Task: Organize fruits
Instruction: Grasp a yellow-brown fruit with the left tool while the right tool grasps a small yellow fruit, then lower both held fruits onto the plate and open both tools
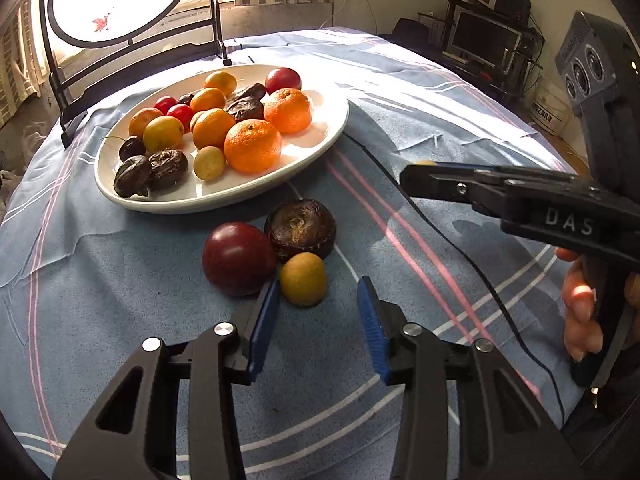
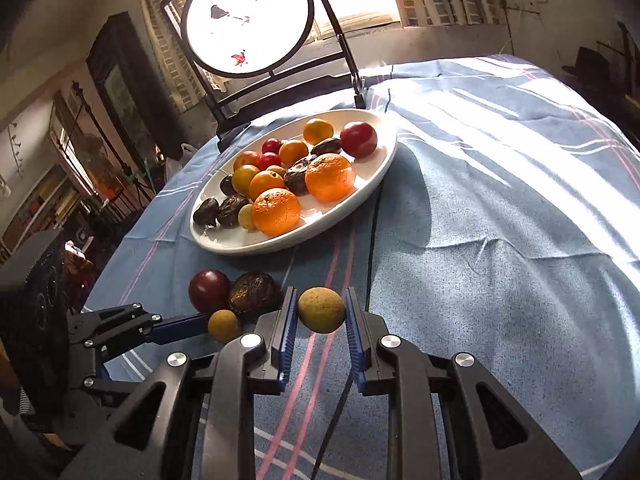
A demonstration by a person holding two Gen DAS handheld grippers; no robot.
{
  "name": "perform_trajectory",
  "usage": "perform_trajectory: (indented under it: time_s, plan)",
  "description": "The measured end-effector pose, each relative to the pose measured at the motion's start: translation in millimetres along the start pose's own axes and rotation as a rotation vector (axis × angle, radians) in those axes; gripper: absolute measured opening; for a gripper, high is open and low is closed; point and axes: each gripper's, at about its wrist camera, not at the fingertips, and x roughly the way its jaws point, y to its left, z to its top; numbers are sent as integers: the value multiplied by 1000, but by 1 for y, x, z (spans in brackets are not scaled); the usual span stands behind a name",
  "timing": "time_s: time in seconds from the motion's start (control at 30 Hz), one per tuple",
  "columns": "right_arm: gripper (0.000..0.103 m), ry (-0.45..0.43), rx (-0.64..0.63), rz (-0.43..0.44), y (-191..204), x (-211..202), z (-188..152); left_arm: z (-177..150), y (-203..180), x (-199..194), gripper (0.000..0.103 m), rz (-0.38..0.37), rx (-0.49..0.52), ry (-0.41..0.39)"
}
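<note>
Blue cloth (image 2: pixel 500 200): plate (image 2: pixel 372 192) beyond three loose fruits (image 1: pixel 300 228).

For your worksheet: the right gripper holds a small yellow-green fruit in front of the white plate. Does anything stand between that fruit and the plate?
Nothing visible does. The right gripper is shut on the yellow-green fruit, and only bare tablecloth lies between it and the plate. The three loose fruits sit off to the left.

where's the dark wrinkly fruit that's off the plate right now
The dark wrinkled fruit lies on the blue cloth just in front of the white plate, touching the red plum and a small yellow-brown fruit.
</note>
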Motion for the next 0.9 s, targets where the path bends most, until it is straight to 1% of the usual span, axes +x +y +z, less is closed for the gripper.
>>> perform_trajectory:
  time_s: [0.03,0.13,0.2,0.3,0.37,0.5,0.63,0.73,0.8,0.9]
  plan:
    - [24,-7,18,11,-4,-1,0,3,3,3,30,1,-17,4]
    - [24,-17,35,36,-7,-3,-1,6,12,12,30,-1,-59,34]
    - [24,-19,35,44,-7,-4,-1,7,12,12,30,1,-55,32]
    - [24,-22,41,46,-7,-5,-2,4,10,8,24,7,-40,20]
    - [24,-30,35,53,-6,-6,-2,1,11,1,24,1,-51,4]
    - [24,-29,32,55,-5,-7,-2,-8,23,-23,24,-25,-98,-58]
    - [24,-7,-8,40,4,-3,2,-11,45,-50,24,-29,-145,-130]
    - [24,0,-34,42,17,-4,20,0,61,-61,24,-21,-153,-170]
    - [23,-17,-47,47,27,-9,39,13,71,-64,24,-21,-154,-183]
    - [23,-40,-70,42,41,-7,73,37,78,-60,24,8,-129,-205]
